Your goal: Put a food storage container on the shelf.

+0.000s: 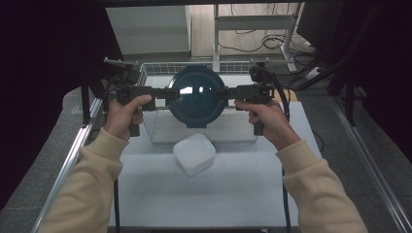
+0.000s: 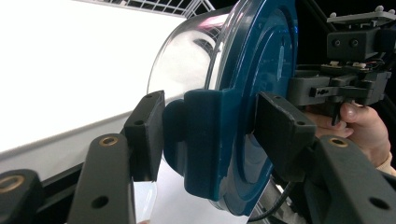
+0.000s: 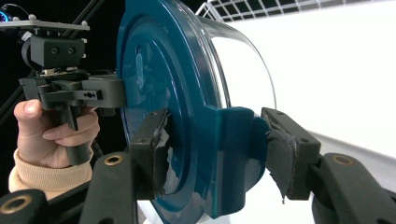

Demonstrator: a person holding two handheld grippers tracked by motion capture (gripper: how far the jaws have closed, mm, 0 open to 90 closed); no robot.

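Left gripper [image 1: 163, 92] and right gripper [image 1: 227, 92] clamp the blue-lidded bowl's [image 1: 197, 94] side tabs; the high view adds a white box [image 1: 194, 153] below.

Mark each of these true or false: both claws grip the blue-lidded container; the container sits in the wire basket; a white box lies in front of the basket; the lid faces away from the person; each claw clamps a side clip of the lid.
1. Both the left claw and the right claw grip the container. True.
2. The container sits in the wire basket. False: it is held up between the claws, over the basket.
3. A white box lies in front of the basket. True.
4. The lid faces away from the person. False: in the high view it faces the camera.
5. Each claw clamps a side clip of the lid. True.
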